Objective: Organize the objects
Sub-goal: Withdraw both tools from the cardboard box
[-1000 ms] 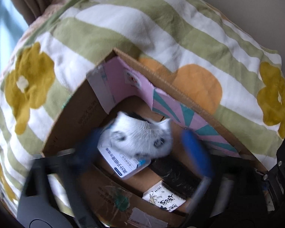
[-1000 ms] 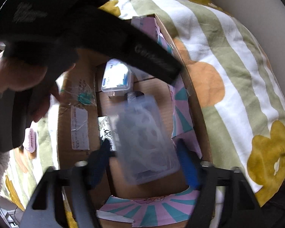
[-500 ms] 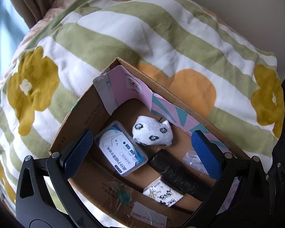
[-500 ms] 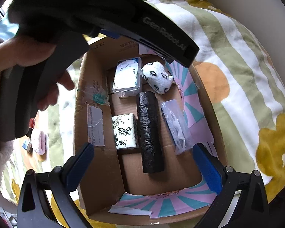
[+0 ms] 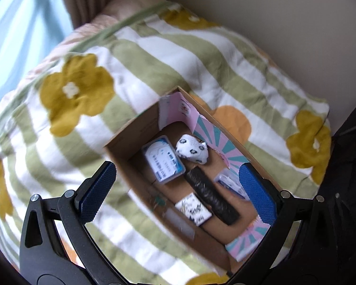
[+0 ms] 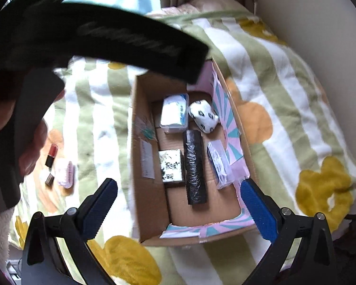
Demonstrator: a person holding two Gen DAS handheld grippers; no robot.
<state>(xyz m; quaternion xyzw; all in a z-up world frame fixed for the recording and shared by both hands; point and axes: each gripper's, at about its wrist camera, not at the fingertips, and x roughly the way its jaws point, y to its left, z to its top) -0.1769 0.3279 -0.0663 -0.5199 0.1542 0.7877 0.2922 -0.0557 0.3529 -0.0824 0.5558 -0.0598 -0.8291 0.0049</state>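
An open cardboard box [image 5: 121, 156] [image 6: 149, 197] lies on a flowered, striped blanket [image 5: 154, 54]. Inside lie a white spotted plush [image 5: 192, 150] [image 6: 204, 116], a blue-and-white plastic case [image 5: 163, 160] [image 6: 174, 114], a black roll [image 5: 211, 196] [image 6: 194, 166], a patterned tissue pack [image 5: 193, 210] [image 6: 170, 166] and a clear plastic packet [image 5: 230, 182] [image 6: 218, 163]. My left gripper [image 5: 178, 190] hangs open above the box, holding nothing. My right gripper [image 6: 178, 204] also stands open over the box's near end, with nothing between its fingers.
Left of the box on the blanket [image 6: 284, 90] lie a red lipstick [image 6: 51, 158], a pink fluffy item [image 6: 65, 174] and a small dark piece [image 6: 49, 179]. A hand [image 6: 30, 147] holds the other gripper's black body [image 6: 106, 38] across the upper left. A wall and curtain stand behind.
Both grippers have risen away from the box. The left let go of the plush and the right of the clear packet; both things now lie in the box.
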